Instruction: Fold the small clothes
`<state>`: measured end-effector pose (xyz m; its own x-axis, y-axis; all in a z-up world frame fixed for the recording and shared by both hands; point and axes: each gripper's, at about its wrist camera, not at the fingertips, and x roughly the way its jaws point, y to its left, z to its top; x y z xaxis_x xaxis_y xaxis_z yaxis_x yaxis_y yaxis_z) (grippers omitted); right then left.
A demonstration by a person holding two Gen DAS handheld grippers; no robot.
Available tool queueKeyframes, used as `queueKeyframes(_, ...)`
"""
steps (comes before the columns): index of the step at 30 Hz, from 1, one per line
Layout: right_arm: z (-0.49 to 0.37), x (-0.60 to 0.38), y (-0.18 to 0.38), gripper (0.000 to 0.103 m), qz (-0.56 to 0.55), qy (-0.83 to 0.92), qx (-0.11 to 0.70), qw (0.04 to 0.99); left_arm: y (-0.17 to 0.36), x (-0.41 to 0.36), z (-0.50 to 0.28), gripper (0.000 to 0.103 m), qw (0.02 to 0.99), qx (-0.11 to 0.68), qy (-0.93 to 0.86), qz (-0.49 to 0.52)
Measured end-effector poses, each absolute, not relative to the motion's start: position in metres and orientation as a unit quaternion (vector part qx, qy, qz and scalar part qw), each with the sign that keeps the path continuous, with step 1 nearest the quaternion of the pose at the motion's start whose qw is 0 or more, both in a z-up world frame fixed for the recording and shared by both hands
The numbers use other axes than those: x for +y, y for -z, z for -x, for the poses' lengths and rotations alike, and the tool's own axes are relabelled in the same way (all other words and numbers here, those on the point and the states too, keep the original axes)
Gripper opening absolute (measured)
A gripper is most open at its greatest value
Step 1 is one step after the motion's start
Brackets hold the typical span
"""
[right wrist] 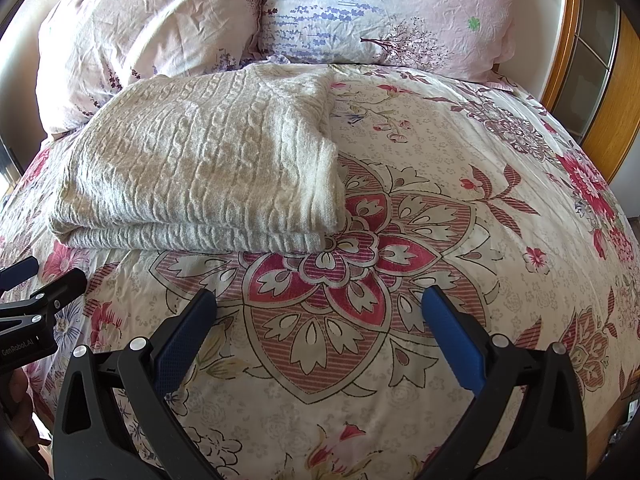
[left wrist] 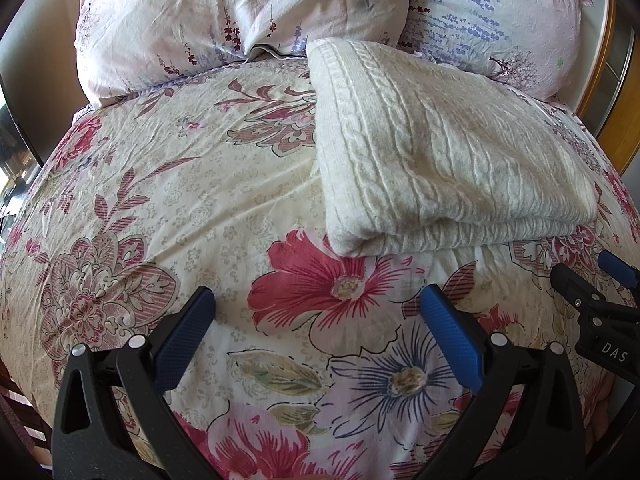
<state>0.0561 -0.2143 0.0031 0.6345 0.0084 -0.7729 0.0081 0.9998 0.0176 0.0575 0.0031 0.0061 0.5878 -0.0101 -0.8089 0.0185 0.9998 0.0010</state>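
A cream cable-knit sweater [left wrist: 432, 148] lies folded in a thick rectangle on the floral bed cover [left wrist: 192, 200]. In the right wrist view the same sweater [right wrist: 208, 164] sits up and to the left. My left gripper [left wrist: 318, 300] hovers open just short of the sweater's near folded edge, nothing between its blue pads. My right gripper [right wrist: 320, 300] is open too, over bare cover to the right of the sweater. Each gripper shows at the edge of the other's view: the right one [left wrist: 600, 300], the left one [right wrist: 36, 296].
Two pale pink pillows [left wrist: 240, 12] [right wrist: 384, 8] with lavender prints lean at the head of the bed behind the sweater. A wooden bed frame or door edge [right wrist: 600, 92] runs along the right. The bed cover [right wrist: 440, 220] spreads wide around the sweater.
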Motion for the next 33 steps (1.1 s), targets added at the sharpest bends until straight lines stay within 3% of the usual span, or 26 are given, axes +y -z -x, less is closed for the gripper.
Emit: queueKeyframes(33, -0.0563, -0.214, -0.0027, 0.102, -0.01, 0.0, 0.427, 0.904, -0.0055, 0.0038, -0.0599, 0.101, 0.889, 0.459, 0.01, -0.006)
